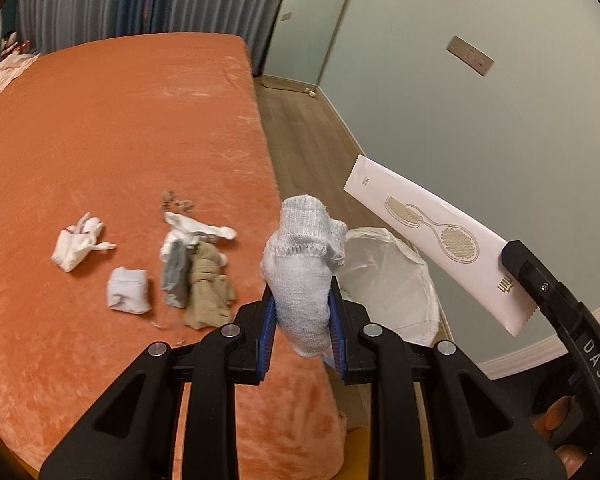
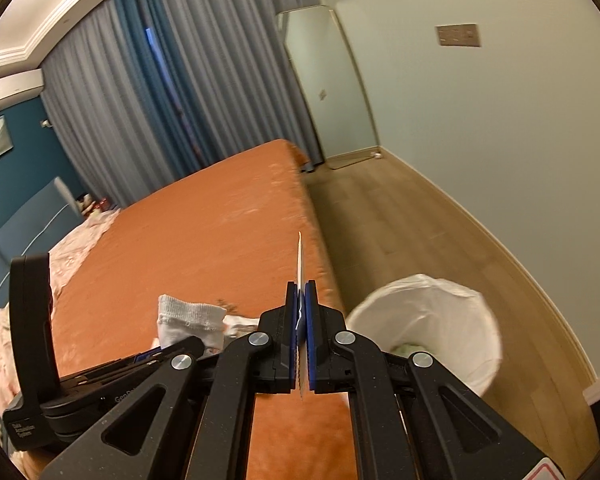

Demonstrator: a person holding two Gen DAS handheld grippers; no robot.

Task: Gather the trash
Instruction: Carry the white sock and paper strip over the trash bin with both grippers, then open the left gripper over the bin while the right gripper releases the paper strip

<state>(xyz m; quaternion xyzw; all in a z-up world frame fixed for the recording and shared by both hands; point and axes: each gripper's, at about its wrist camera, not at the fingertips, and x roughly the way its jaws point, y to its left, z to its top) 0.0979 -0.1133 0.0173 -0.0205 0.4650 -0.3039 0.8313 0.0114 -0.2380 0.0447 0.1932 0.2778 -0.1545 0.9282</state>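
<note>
1. Now, low centre of the left wrist view, the left gripper [image 1: 302,312] has its blue-padded fingers [image 1: 269,320] narrowed onto a pale grey knitted sock [image 1: 300,276], cuff flopping above the tips.
2. And at the right edge of that same frame, the right gripper [image 1: 518,270] comes in, clamping one end of a flat white paper sachet printed with a comb-and-brush outline [image 1: 428,236], which slants up toward the frame's centre.
3. Switch to the right wrist view: that sachet [image 2: 299,256] shows edge-on, a thin white sliver pinched between fully closed blue fingers [image 2: 310,320].
4. Lower right there, a round waste bin lined with a white plastic bag [image 2: 440,320] stands on the wooden floor [image 2: 400,216] just beside the bed; something pale green lies at its bottom, too small to identify.
5. Back in the left view, the bin [image 1: 384,280] sits right behind the held sock.
6. On the bed's orange plush cover [image 1: 120,120], left of centre: a crumpled white tissue [image 1: 78,246], a small folded grey-white cloth [image 1: 127,290], and a heap of white, grey and beige socks [image 1: 198,272].
</note>
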